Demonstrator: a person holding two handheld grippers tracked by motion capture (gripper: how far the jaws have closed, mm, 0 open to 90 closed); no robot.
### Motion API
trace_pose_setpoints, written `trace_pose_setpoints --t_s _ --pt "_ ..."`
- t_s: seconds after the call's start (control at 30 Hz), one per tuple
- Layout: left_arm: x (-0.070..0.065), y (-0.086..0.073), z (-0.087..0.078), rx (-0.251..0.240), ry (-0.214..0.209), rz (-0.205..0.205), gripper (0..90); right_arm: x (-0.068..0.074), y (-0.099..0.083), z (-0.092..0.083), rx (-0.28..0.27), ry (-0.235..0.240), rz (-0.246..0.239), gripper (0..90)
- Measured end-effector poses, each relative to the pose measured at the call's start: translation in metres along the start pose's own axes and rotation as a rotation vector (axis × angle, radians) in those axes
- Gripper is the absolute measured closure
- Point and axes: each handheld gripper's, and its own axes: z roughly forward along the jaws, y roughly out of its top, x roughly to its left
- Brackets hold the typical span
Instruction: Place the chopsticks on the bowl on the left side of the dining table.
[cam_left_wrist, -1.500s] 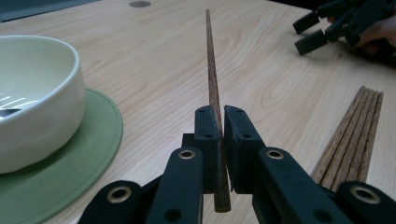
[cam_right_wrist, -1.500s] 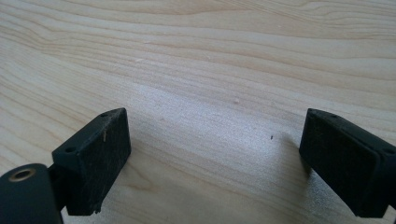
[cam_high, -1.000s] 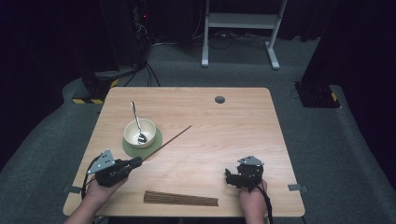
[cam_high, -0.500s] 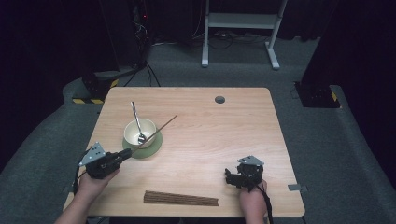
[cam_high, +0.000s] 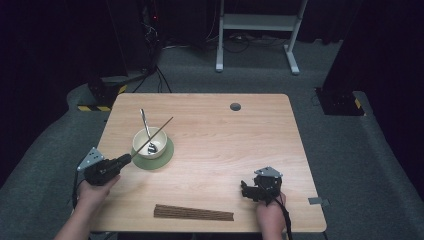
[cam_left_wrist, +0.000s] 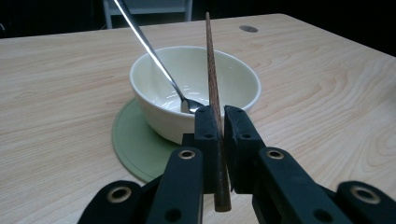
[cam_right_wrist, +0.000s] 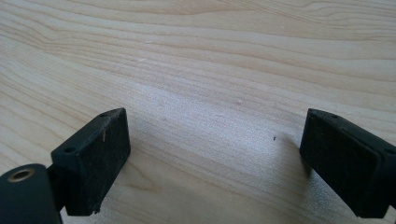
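Note:
My left gripper (cam_high: 124, 160) (cam_left_wrist: 221, 120) is shut on a single brown chopstick (cam_high: 152, 139) (cam_left_wrist: 212, 74), which slants up and away across the cream bowl (cam_high: 149, 142) (cam_left_wrist: 196, 86). The bowl stands on a round green coaster (cam_high: 165, 157) (cam_left_wrist: 133, 144) and holds a metal spoon (cam_high: 145, 122) (cam_left_wrist: 154, 56) leaning on its far rim. A row of several more chopsticks (cam_high: 194, 213) lies near the table's front edge. My right gripper (cam_high: 246, 190) (cam_right_wrist: 215, 163) rests low over bare wood at the front right, open, with nothing between its jaws.
The wooden table (cam_high: 225, 145) has a small dark cable hole (cam_high: 235, 106) near its far edge. Beyond it, on the grey floor, stand a white frame's legs (cam_high: 255, 40), cables and a dark stand with yellow-black striping (cam_high: 100, 97).
My left hand has carried the chopstick leftward, from the table's middle-left toward the left edge; the stick now crosses over the bowl. The right gripper has kept still.

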Motion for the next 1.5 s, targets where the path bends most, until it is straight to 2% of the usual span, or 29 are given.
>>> trace_pose_setpoints --t_s 0.07,0.23,0.37,0.43,0.63,0.8,0.93,1.07,1.17,1.2,1.23,1.27,1.3,1.33,1.4,1.43,1.5 --pt "0.001 0.001 0.002 0.004 0.009 0.009 84.1 0.000 0.000 0.000 -0.001 0.000 0.000 8.1" --pt "0.004 -0.002 0.006 0.010 0.002 -0.015 84.0 0.000 0.000 0.000 0.000 0.000 0.001 8.2" --pt "0.005 -0.001 0.007 0.018 0.016 -0.003 84.0 0.000 0.000 0.000 0.000 -0.001 0.002 8.2" --pt "0.008 -0.002 0.007 0.017 0.012 -0.020 83.9 0.000 0.000 0.000 0.000 -0.001 0.002 8.3" --pt "0.008 -0.003 0.009 0.026 0.017 -0.015 83.1 0.001 -0.001 -0.001 -0.001 -0.005 0.000 8.2" --pt "0.008 -0.003 0.006 0.018 0.018 -0.027 72.1 0.001 -0.001 -0.001 0.000 -0.002 -0.002 8.2" --pt "-0.001 0.003 0.000 0.010 0.021 0.013 65.8 0.001 -0.001 -0.001 0.001 -0.002 -0.002 8.2" --pt "-0.012 0.009 -0.003 -0.005 -0.008 0.028 60.4 0.001 -0.001 -0.001 0.001 -0.002 -0.002 8.2" --pt "-0.020 0.009 -0.001 0.018 -0.026 0.036 56.3 0.000 -0.001 -0.001 0.000 0.001 -0.005 8.1" --pt "-0.028 0.007 0.000 0.030 -0.037 0.050 55.3 0.000 -0.001 -0.001 0.000 0.001 -0.005 8.2" --pt "-0.028 0.007 0.000 0.030 -0.037 0.050 54.6 0.000 -0.001 -0.001 0.000 0.001 -0.005 8.2" --pt "-0.037 0.007 0.000 0.032 -0.053 0.070 53.6 0.000 -0.001 -0.001 0.001 0.001 -0.004 8.1" --pt "-0.037 0.007 0.000 0.032 -0.053 0.070 52.7 0.000 -0.001 -0.001 0.001 0.001 -0.004 8.2" --pt "-0.044 0.010 0.001 0.032 -0.061 0.102 51.2 0.000 -0.001 -0.001 0.001 0.001 -0.004 8.1" --pt "-0.049 0.011 0.002 0.032 -0.072 0.109 48.1 0.000 -0.001 -0.001 0.001 0.001 -0.005 8.2" --pt "-0.054 0.009 0.006 0.048 -0.103 0.104 47.0 0.000 -0.001 -0.001 0.001 0.001 -0.004 8.2" --pt "-0.060 0.003 0.010 0.077 -0.131 0.102 46.1 0.000 -0.001 -0.001 0.001 0.001 -0.004 8.2"
